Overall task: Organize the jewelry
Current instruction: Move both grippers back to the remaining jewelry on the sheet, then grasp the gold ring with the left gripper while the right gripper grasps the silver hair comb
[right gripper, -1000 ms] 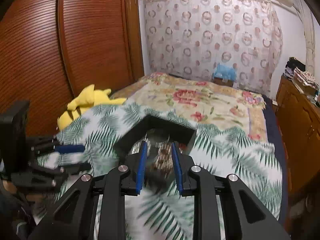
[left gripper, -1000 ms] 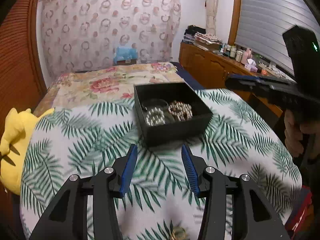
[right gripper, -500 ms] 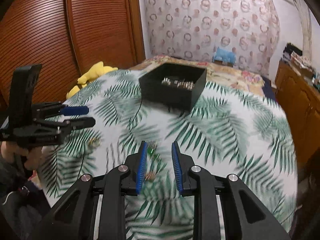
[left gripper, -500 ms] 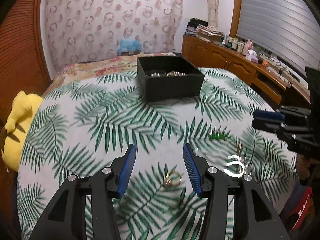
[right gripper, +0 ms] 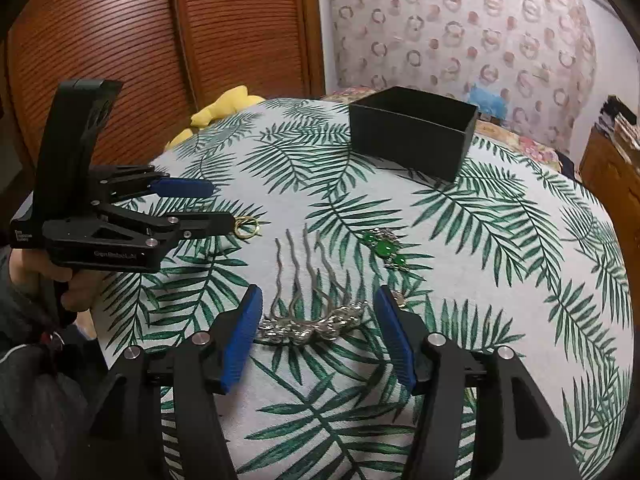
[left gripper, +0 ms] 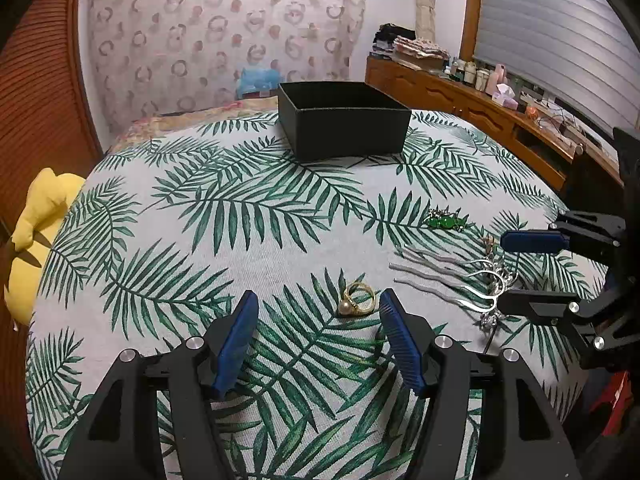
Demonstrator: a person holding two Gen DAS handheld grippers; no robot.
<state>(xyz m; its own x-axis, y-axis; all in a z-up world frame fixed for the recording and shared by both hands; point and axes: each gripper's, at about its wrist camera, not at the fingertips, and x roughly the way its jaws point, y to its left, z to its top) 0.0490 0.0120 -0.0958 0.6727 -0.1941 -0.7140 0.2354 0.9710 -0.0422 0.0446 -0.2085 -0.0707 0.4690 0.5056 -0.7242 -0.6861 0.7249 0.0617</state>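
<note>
A gold pearl ring (left gripper: 357, 299) lies on the palm-leaf cloth just ahead of my open left gripper (left gripper: 318, 300); it also shows in the right wrist view (right gripper: 246, 227). A silver hair comb (right gripper: 310, 300) lies between the open fingers of my right gripper (right gripper: 318, 294), and shows in the left wrist view (left gripper: 448, 280). A green-stone piece (right gripper: 385, 249) lies beyond the comb, also in the left wrist view (left gripper: 445, 222). A small gold item (left gripper: 489, 241) sits near it. The black box (left gripper: 342, 120) stands at the far side (right gripper: 412, 136).
A yellow plush toy (left gripper: 38, 220) lies at the table's left edge. A wooden dresser (left gripper: 472, 104) with bottles runs along the right wall. A slatted wooden wardrobe (right gripper: 160, 40) stands to the left. A bed (left gripper: 192, 120) lies behind the table.
Both grippers have pulled back from the black box toward the near edge and lowered. The right gripper's jaws have opened wider and now flank the hair comb.
</note>
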